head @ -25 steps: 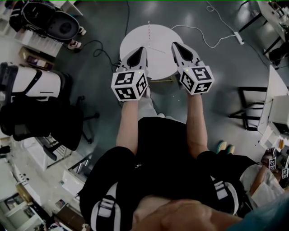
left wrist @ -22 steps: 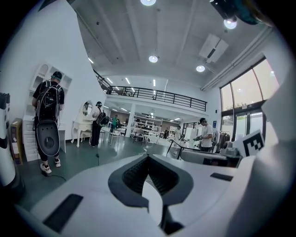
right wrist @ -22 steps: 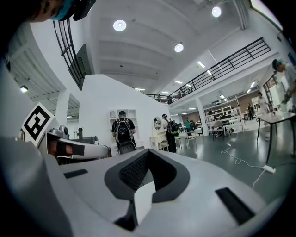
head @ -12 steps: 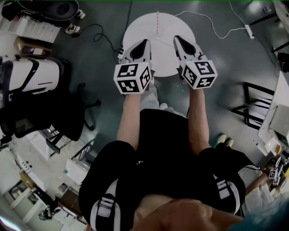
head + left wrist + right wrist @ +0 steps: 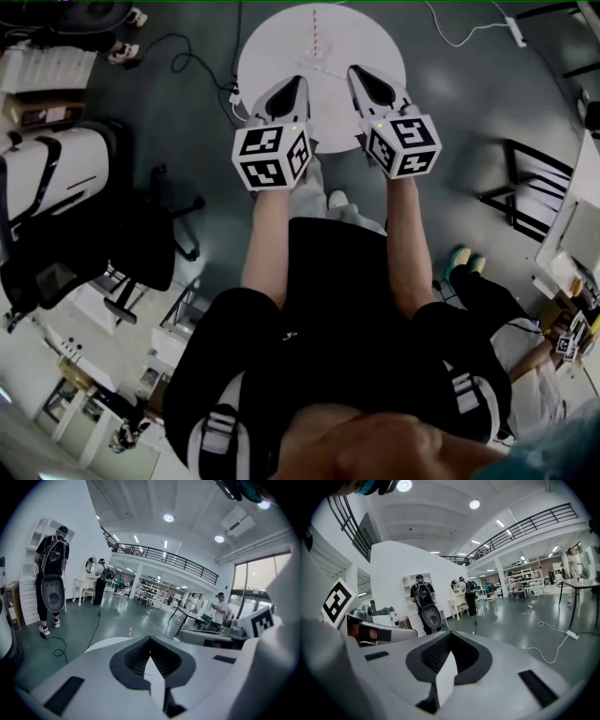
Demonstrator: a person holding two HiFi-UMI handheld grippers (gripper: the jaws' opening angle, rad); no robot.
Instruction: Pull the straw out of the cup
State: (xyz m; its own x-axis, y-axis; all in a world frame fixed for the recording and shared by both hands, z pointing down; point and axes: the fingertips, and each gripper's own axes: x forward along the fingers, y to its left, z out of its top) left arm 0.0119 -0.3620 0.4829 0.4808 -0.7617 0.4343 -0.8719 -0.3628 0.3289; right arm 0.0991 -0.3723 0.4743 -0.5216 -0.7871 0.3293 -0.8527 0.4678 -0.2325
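Left gripper and right gripper hung side by side over the near edge of the round white table, each with its jaws pressed together on nothing. Both were well apart from the red-and-white striped straw, which stood toward the table's far side, and the cup it should sit in could not be made out in any view. Going in like that, the jaws would likely knock the straw aside instead of taking it, and a pull with nothing steadying a light cup could lift or tip it too.
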